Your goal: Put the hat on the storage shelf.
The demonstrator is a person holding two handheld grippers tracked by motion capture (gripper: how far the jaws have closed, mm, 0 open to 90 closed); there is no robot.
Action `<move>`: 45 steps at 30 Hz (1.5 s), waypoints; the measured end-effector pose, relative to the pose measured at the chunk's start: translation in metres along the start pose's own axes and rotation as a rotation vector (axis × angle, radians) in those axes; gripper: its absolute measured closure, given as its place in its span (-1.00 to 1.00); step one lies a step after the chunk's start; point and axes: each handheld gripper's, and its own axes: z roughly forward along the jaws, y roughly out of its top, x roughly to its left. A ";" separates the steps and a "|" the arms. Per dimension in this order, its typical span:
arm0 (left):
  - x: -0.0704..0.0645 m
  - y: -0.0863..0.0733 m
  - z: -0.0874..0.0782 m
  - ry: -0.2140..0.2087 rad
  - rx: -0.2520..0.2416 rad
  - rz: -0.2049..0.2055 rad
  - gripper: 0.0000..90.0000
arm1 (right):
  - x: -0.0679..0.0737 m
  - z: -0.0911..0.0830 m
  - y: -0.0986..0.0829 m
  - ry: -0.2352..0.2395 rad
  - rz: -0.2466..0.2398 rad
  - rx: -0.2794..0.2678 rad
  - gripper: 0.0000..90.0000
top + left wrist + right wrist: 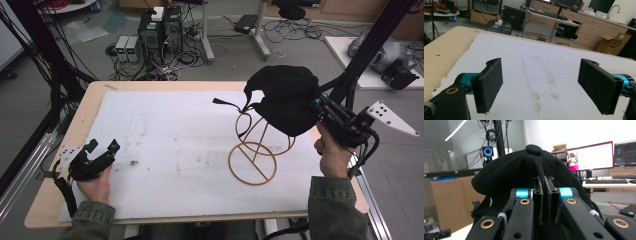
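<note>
- Bench (60,150): light wooden top, most of it covered by a white sheet (170,145) (scuffed and marked with brownish stains near the middle).
- Black cap (287,97): held up over the right side of the bench, its crown draped against the top of the wire stand (255,150). A strap (227,104) trails from it to the left. In the right gripper view the crown button (534,148) sits at the top and a seam runs down into the grip.
- Wire stand: tan metal frame with a ring base resting on the white sheet, right of centre; its curved upper loops rise under the cap.
- Right gripper (545,200): held in the person's right hand (332,152) at the bench's right edge, raised. Its fingers are pressed together, pinching a fold of the cap fabric between them.
- Left gripper (102,146): held in the left hand (95,185), low over the near-left corner of the sheet, well apart from the cap and stand. Its fingers (490,82) are spread wide with nothing between them (bare sheet shows in the gap).
</note>
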 end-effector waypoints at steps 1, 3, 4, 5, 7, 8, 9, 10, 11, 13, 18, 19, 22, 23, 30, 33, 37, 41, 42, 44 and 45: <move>0.000 0.000 0.000 -0.001 0.001 -0.002 -0.55 | 0.002 0.001 -0.001 0.013 -0.007 0.014 0.93; 0.000 0.000 0.000 0.000 -0.001 -0.002 -0.55 | 0.004 0.002 -0.003 0.025 -0.011 0.026 0.93; 0.000 0.000 0.000 0.001 -0.001 -0.002 -0.55 | 0.005 0.003 -0.003 0.032 -0.014 0.029 0.93; 0.000 0.000 0.000 0.000 -0.001 -0.002 -0.55 | 0.006 0.003 -0.004 0.036 -0.010 0.034 0.93; 0.001 0.000 0.000 0.000 -0.001 -0.001 -0.55 | 0.008 0.005 -0.005 0.043 -0.014 0.036 0.93; 0.001 0.000 0.000 0.000 0.000 -0.002 -0.55 | 0.009 0.005 -0.005 0.051 -0.019 0.045 0.93; 0.000 0.000 0.000 0.001 0.002 -0.001 -0.55 | 0.009 0.006 -0.006 0.054 -0.020 0.057 0.93; 0.000 0.000 0.000 0.003 0.003 0.000 -0.55 | 0.010 0.007 -0.006 0.058 -0.026 0.064 0.93; 0.000 0.000 0.000 0.004 0.004 0.001 -0.55 | 0.011 0.007 -0.007 0.054 -0.029 0.075 0.93; 0.000 0.000 0.000 0.003 0.002 0.002 -0.55 | 0.012 0.008 -0.009 0.050 -0.037 0.091 0.92; 0.000 0.000 0.000 0.001 0.001 0.003 -0.55 | 0.016 0.011 -0.012 0.049 -0.050 0.120 0.92; 0.000 0.000 0.000 0.001 0.003 0.004 -0.55 | 0.017 0.012 -0.013 0.048 -0.055 0.124 0.92; 0.000 0.000 0.000 0.002 -0.001 0.001 -0.55 | 0.020 0.014 -0.014 0.062 -0.063 0.142 0.92; 0.000 0.000 0.000 0.001 -0.002 0.001 -0.55 | 0.021 0.015 -0.014 0.062 -0.067 0.146 0.92; 0.000 0.000 0.000 -0.003 0.001 -0.003 -0.55 | 0.023 0.014 -0.019 0.049 -0.063 0.155 0.91; 0.000 0.000 0.000 -0.007 0.002 -0.004 -0.55 | 0.022 0.012 -0.021 0.047 -0.048 0.154 0.91; 0.000 0.000 0.000 -0.006 0.000 -0.005 -0.55 | 0.024 0.010 -0.020 0.054 -0.044 0.168 0.90; -0.001 0.000 0.000 -0.009 0.003 -0.003 -0.55 | 0.026 0.009 -0.023 0.058 -0.047 0.184 0.85; 0.000 0.000 0.000 -0.010 0.005 -0.002 -0.55 | 0.026 0.008 -0.024 0.055 -0.051 0.186 0.83; 0.000 0.000 0.000 -0.016 0.009 -0.005 -0.55 | 0.027 0.007 -0.028 0.048 -0.053 0.192 0.83; 0.000 0.000 0.000 -0.017 0.007 -0.005 -0.55 | 0.028 0.007 -0.030 0.047 -0.054 0.195 0.83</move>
